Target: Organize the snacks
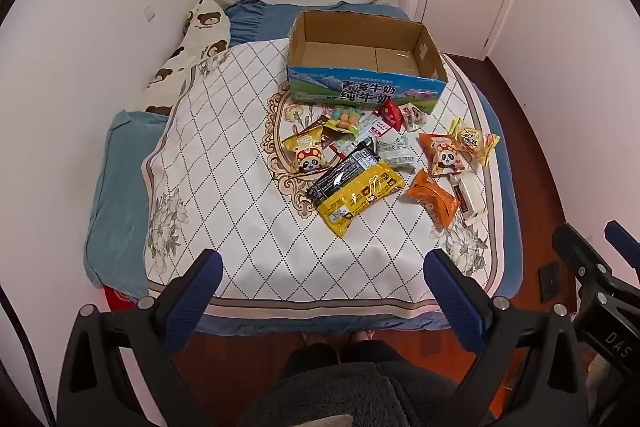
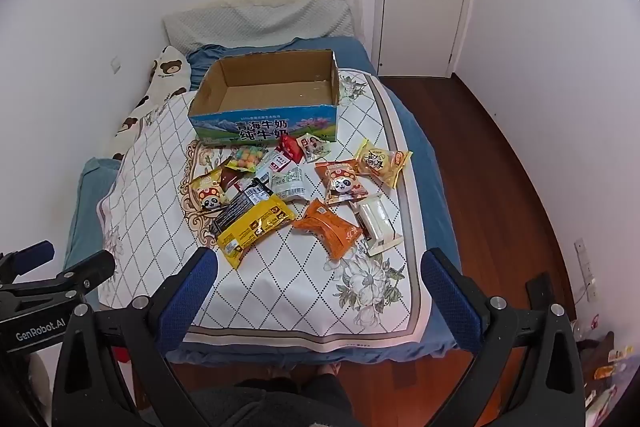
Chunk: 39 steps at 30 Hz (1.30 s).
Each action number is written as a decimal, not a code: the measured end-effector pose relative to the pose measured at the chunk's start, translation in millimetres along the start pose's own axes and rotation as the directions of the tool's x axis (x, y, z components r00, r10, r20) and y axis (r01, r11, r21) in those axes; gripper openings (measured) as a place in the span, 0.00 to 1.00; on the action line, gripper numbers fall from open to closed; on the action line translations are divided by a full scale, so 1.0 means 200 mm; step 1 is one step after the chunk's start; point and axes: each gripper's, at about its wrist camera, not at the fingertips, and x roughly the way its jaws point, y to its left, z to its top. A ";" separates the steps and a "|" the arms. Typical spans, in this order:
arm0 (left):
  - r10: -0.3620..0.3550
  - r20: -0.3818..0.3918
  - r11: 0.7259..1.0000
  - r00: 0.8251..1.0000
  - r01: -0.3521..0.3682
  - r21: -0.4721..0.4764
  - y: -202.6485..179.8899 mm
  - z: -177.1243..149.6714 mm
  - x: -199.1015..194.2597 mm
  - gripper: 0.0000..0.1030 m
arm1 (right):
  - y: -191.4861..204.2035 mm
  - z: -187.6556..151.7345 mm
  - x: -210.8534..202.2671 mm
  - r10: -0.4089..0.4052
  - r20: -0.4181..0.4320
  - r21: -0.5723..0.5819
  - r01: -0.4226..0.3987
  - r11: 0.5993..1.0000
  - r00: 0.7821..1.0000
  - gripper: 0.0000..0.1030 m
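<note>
Bed with blue sheet, overlaid by a white diamond-quilted cover with floral print. On the cover: one open, empty cardboard milk box toward the head end; directly before it, a loose scatter of wrapped snacks, several overlapping. At the head, a grey pillow; along the wall side, a bear-print pillow.

Black tool, blue pads; seemingly dark fleece clothing.
</note>
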 end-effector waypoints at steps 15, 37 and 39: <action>0.010 0.028 1.000 1.000 -0.010 0.008 -0.02 0.02 -0.05 1.00 | -0.02 -0.01 -0.03 -0.002 0.015 0.006 0.002 1.000 1.000 1.00; -0.003 0.053 1.000 0.999 0.002 0.011 -0.03 0.03 -0.06 1.00 | -0.04 0.01 -0.05 -0.010 0.025 0.025 0.009 1.000 1.000 1.00; -0.002 0.055 1.000 0.998 0.002 0.012 -0.04 0.02 -0.06 1.00 | -0.04 0.01 -0.06 -0.010 0.027 0.024 0.010 1.000 1.000 1.00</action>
